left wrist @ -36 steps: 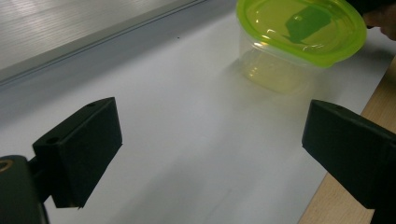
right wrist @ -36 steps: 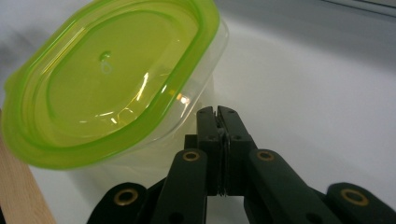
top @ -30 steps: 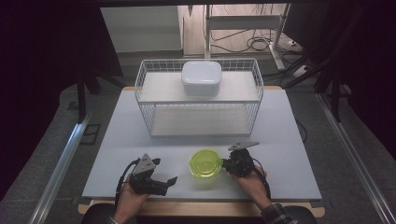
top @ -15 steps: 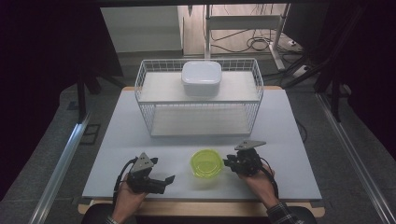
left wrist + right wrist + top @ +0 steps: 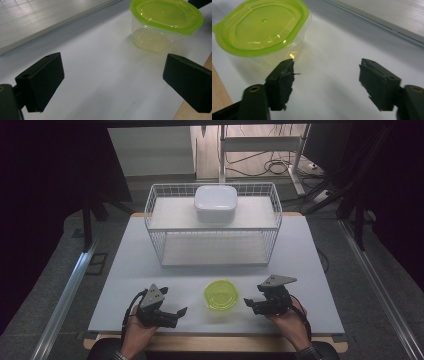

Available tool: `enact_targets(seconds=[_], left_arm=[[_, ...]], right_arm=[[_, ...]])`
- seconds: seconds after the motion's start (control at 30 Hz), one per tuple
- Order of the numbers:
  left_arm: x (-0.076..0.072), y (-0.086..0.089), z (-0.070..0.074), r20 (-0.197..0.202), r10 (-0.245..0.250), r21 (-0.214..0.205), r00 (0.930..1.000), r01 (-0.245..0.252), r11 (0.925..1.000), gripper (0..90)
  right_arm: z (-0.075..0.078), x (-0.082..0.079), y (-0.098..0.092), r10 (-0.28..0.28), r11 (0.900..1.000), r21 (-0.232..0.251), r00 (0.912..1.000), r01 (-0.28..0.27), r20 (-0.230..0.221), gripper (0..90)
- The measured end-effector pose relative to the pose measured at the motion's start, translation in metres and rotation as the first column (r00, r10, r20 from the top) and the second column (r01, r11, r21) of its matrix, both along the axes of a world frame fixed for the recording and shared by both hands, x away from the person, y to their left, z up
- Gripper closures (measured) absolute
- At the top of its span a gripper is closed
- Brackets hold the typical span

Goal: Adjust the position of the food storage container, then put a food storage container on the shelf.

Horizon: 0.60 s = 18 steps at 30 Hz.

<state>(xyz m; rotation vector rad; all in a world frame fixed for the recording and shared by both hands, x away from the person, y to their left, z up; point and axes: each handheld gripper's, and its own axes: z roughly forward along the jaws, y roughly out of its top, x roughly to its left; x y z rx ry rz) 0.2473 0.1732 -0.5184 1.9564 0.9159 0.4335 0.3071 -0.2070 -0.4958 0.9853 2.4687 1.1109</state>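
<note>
A clear tub with a lime-green lid (image 5: 221, 295) (image 5: 167, 15) (image 5: 263, 27) stands near the table's front edge, between the two grippers. My right gripper (image 5: 251, 305) (image 5: 327, 80) sits just to its right, apart from it; its jaws have just been opening and stand open with nothing between them. My left gripper (image 5: 178, 315) (image 5: 112, 82) rests to the tub's left, open, with bare table between its jaws.
A white wire basket rack (image 5: 155, 227) stands at the middle of the white table (image 5: 310, 265), with a white lidded box (image 5: 215, 203) on its upper shelf. The wooden table edge (image 5: 219, 95) runs along the front.
The right gripper has let go of the tub's rim, opened its jaws and drawn back to the right. The tub stays on the table. The left gripper has kept still.
</note>
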Motion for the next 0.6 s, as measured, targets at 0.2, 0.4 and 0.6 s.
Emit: enact_targets(seconds=[0.2,0.4,0.6], left_arm=[[-0.0004,-0.0007,-0.0003,0.005,-0.001,0.002,1.0,0.001,1.0,3.2],[-0.0001,-0.0004,-0.0005,0.008,-0.003,0.002,1.0,0.003,1.0,3.2],[-0.0003,0.0004,0.0003,0.015,-0.003,-0.014,0.9999,0.003,0.9999,3.0]], right_arm=[[-0.0016,-0.0021,-0.0017,0.009,0.9996,0.026,0.9998,-0.009,0.02,14.2],[-0.0021,-0.0011,-0.0005,0.004,0.9994,0.033,0.9996,-0.005,0.027,8.6],[0.0006,-0.0023,0.0012,0.014,0.9992,0.036,0.9998,-0.014,0.013,6.0]])
